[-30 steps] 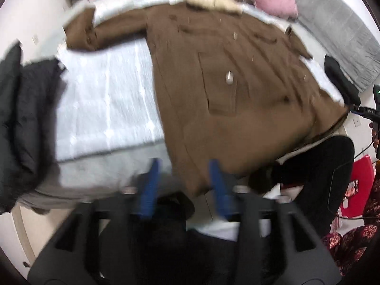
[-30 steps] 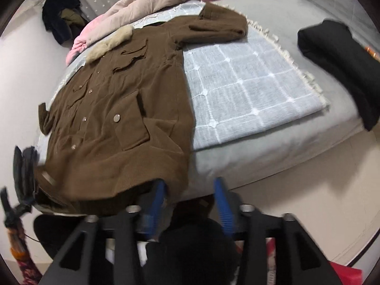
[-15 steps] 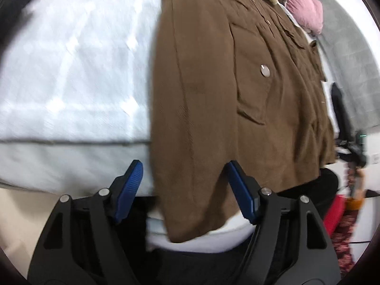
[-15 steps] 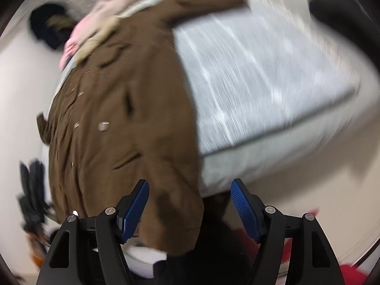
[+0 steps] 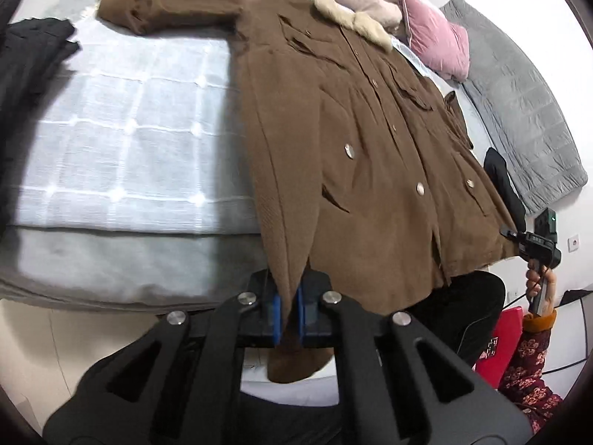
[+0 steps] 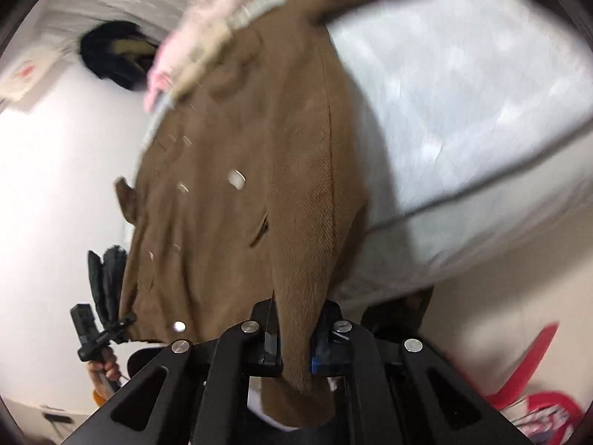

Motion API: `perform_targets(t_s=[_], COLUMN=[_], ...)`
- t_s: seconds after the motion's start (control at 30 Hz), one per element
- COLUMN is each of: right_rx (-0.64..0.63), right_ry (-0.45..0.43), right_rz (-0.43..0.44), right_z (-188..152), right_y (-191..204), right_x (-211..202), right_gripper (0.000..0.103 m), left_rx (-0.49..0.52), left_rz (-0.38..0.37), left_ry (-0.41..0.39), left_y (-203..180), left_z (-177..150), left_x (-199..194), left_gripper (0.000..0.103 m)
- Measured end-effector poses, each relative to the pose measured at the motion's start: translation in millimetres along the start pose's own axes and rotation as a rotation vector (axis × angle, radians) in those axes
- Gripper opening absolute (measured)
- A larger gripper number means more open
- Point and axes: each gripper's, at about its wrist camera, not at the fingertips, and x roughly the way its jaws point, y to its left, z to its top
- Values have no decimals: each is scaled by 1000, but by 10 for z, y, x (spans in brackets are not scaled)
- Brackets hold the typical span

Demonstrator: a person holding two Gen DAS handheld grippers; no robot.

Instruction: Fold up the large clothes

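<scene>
My left gripper [image 5: 288, 313] is closing, its blue pads [image 5: 276, 315] pinching the hem corner of the brown coat [image 5: 352, 148], which lies button-side up on the bed [image 5: 111, 259] over a pale checked blanket [image 5: 122, 141]. The fur collar [image 5: 352, 22] lies at the far end beside a pink pillow [image 5: 437, 37]. At the right edge, a hand [image 5: 539, 282] holds another black device [image 5: 537, 248] near the coat's other hem corner.

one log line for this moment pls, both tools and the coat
left tool: closing, brown coat hem between pads | right tool: clamped on same hem | coat: flat on bed, hem overhanging
</scene>
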Motion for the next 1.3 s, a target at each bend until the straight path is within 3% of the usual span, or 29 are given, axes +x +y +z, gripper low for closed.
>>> perform_targets(t_s=[0.07,0.13,0.2,0.3,0.33,0.37,0.4,0.47,0.53,0.67,0.83,0.93,0.97,1.03,1.1,1.17,1.2,1.3], right_rx=[1,16,68,88,85,73,59,2,-57,-171,-214,-230,-237,-236,-222,-261,-274,-272], right_ry=[1,72,165,114,85,52,26,-49,-99,-152,-182,-214,-225,-229,-181,-224,-187,-148], right_rz=[-62,-186,-336,-388,-379,-371,-373,-401,-410,-380,-300,-284,-283,-273,-296,-283,-309,-390], right_z=[1,21,6,12,25,52,79,198,286,614,958,1138,1192,1243,1250,1240,1276,1364], right_y=[-63,-197,-411,-472,-442,-383,-326,-83,157,770,1402,1598,1605,1493,1247,1240,1278,1326], right_x=[-99,44,256,182,112,31,-34,-140,-115,165,940,1421,1587,1909,2199,2173,2180,2196], right_gripper=[9,12,18,19,22,27,31,55,62,67,70,70,70,70,70,71,71,71], left_rx=[18,78,88,97,102,109,116,137,142,164,222,279,275,211,160,143,143,120], left_rz=[75,168,248,263,269,286,302,321,297,229,211,198,208,212,121,155,172,206], left_ry=[64,163,212,144,123,76,33,-81,-144,-198,-259,-315,-309,-219,-234,-155,-135,-157], left_y=[41,50,64,-47,-105,-169,-231,-394,-441,-708,-1027,-1025,-936,-673,-536,-466,-407,-246], left_z=[-32,-91,-109,-42,-23,36,93,262,440,830,1300,1525,1547,1502,1482,1490,1458,1432], left_x=[179,489,668,503,436,327,246,85,23,249,857,1297,1446,1680,1524,1431,1353,1147], left_gripper=[8,11,20,31,44,57,62,72,78,79,80,80,80,80,80,80,80,80])
